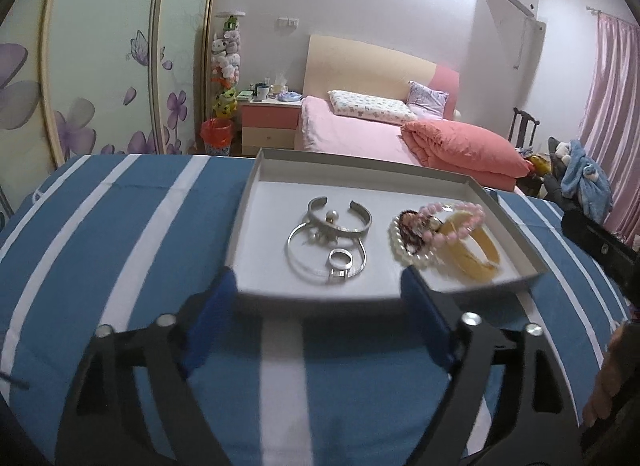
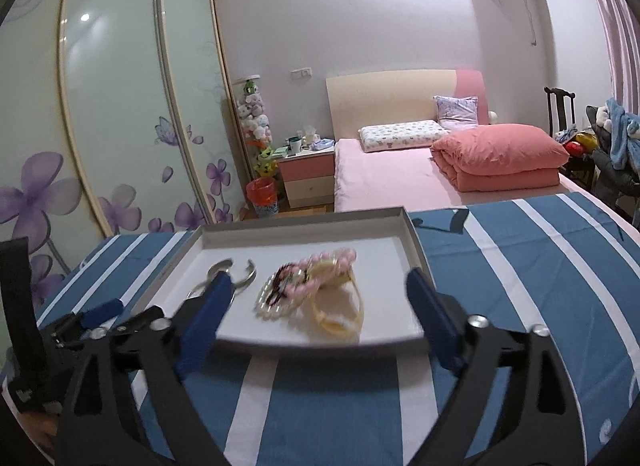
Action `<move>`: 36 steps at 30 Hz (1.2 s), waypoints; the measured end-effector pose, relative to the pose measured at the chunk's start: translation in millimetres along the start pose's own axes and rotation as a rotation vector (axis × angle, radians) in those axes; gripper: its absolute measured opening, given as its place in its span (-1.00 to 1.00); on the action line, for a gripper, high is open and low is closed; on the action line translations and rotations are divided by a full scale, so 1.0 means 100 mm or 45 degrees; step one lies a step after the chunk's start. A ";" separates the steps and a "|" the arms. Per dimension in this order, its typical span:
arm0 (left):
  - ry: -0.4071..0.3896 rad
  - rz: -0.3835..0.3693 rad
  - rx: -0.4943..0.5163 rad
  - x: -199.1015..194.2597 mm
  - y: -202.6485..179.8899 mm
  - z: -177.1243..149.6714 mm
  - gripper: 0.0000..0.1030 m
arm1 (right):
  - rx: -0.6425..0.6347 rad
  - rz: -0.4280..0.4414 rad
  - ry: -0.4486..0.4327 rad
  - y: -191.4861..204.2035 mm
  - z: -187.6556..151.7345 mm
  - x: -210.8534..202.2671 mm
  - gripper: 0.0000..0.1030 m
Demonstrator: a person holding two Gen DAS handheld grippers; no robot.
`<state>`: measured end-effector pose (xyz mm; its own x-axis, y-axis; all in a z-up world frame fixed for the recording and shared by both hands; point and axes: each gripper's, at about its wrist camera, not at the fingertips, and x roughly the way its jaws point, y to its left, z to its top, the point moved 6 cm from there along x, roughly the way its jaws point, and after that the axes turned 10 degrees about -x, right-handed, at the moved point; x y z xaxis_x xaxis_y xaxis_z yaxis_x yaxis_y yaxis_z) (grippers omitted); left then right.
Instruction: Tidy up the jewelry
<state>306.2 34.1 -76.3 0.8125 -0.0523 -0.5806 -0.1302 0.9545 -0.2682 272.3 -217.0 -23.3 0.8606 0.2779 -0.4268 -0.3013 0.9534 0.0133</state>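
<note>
A shallow white box tray point(image 1: 404, 174) point(image 2: 304, 227) lies on a blue and white striped cloth. On its left lie silver pieces: an open cuff point(image 1: 340, 221) point(image 2: 244, 276), a thin bangle point(image 1: 298, 262) and a ring point(image 1: 341, 258). On its right lie a pink bead bracelet point(image 1: 452, 225) point(image 2: 320, 266), a pearl bracelet point(image 1: 416, 254) point(image 2: 276, 306) and a yellow bangle point(image 1: 476, 258) point(image 2: 340, 314). My left gripper point(image 1: 320, 286) is open and empty at the tray's near edge. My right gripper point(image 2: 320, 290) is open and empty, over the tray's near right part.
The striped cloth point(image 1: 120, 234) point(image 2: 520, 266) covers the whole work surface. The left gripper also shows at the left edge of the right wrist view point(image 2: 100, 312). Beyond stand a pink bed point(image 1: 360, 129), a nightstand point(image 1: 270, 121) and sliding wardrobe doors point(image 2: 120, 105).
</note>
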 end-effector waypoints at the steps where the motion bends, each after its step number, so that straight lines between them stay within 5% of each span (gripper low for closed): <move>1: -0.007 -0.002 0.003 -0.07 0.02 -0.03 0.75 | -0.001 0.003 0.002 0.01 -0.01 -0.04 0.85; 12: -0.140 -0.029 0.018 -0.70 0.07 -0.24 0.91 | -0.129 -0.132 -0.035 0.18 -0.28 -0.50 0.97; 18: -0.193 -0.034 0.054 -0.93 0.03 -0.34 0.91 | -0.063 -0.089 -0.003 0.17 -0.44 -0.62 0.97; 36: -0.221 -0.048 0.141 -1.08 -0.15 -0.49 0.91 | -0.104 -0.105 0.002 0.21 -0.54 -0.72 0.97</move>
<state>192.6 11.1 -47.2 0.9025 -0.0464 -0.4282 -0.0424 0.9798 -0.1954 181.9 -223.0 -40.9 0.8830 0.1988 -0.4252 -0.2620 0.9603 -0.0953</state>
